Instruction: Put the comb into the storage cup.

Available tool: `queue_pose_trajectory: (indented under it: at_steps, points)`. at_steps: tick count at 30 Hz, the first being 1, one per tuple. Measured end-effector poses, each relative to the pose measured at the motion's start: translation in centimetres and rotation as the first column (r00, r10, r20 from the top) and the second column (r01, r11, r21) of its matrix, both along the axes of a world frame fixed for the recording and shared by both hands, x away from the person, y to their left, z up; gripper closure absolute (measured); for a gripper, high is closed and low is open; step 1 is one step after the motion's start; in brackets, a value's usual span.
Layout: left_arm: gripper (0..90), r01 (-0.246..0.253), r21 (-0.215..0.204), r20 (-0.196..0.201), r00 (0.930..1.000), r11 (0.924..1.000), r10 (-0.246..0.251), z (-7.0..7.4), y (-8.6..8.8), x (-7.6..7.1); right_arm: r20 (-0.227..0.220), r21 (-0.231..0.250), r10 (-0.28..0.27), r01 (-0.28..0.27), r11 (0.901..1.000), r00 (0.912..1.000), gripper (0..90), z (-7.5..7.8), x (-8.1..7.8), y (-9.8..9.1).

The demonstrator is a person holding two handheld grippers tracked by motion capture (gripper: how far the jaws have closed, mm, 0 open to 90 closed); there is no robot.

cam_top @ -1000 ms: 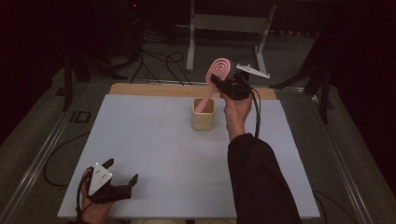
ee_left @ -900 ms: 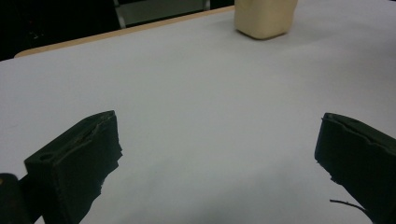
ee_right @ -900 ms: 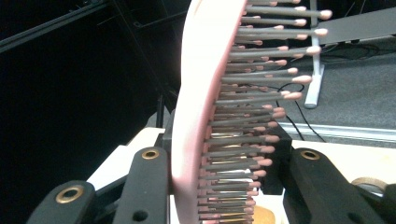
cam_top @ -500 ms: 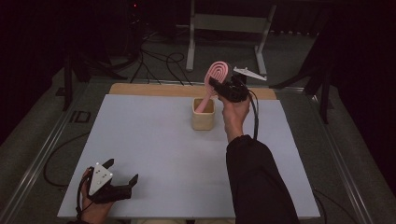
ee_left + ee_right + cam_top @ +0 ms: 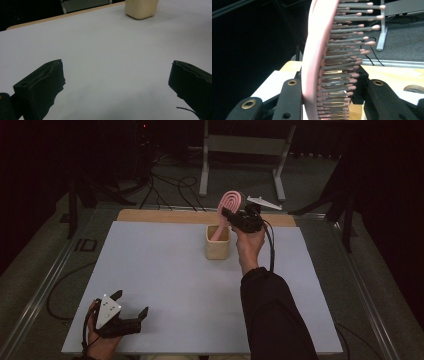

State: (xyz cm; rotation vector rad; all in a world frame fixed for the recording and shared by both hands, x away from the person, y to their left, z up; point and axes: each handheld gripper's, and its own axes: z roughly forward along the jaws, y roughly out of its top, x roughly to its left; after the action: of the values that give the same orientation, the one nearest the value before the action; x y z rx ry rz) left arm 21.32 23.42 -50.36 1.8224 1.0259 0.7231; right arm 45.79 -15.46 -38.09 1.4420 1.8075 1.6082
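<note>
From where I stand, the right gripper (image 5: 235, 215) is up at about one o'clock over the table, its jaws clamped on the head of a pink oval paddle hairbrush with grey, pink-tipped bristles (image 5: 229, 204). In the right gripper view one jaw presses the smooth pink back and the other sits in among the bristles (image 5: 344, 75). The brush tilts, head high, with its handle end angling down into the small beige square-sided cup (image 5: 218, 249), which stands at roughly twelve o'clock on the pale grey table mat (image 5: 150, 285), just inside the far edge. Behind that edge a strip of bare light wood tabletop (image 5: 160, 216) shows, and beyond it dark floor with cables and a grey metal stand (image 5: 245, 150).

The left gripper (image 5: 131, 306) rests low at seven o'clock, close to the near edge of the mat, jaws spread wide with nothing between them; in the left gripper view bare mat lies between them, with the cup (image 5: 141, 8) far off at one o'clock. The whole middle of the mat, from nine o'clock across to three, lies open between the two hands.
</note>
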Motion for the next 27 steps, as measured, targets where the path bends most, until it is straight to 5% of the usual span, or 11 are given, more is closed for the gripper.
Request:
queue_pose_trajectory:
  at_steps: [27]
  points:
    - [0.9, 0.006, 0.007, -0.006, 1.0, 1.0, -0.006, -0.1, -0.1, 0.1, -0.045, -0.013, 0.011, -0.012, 0.9998, 0.9989, 62.2, -2.6, 0.0, 0.5]
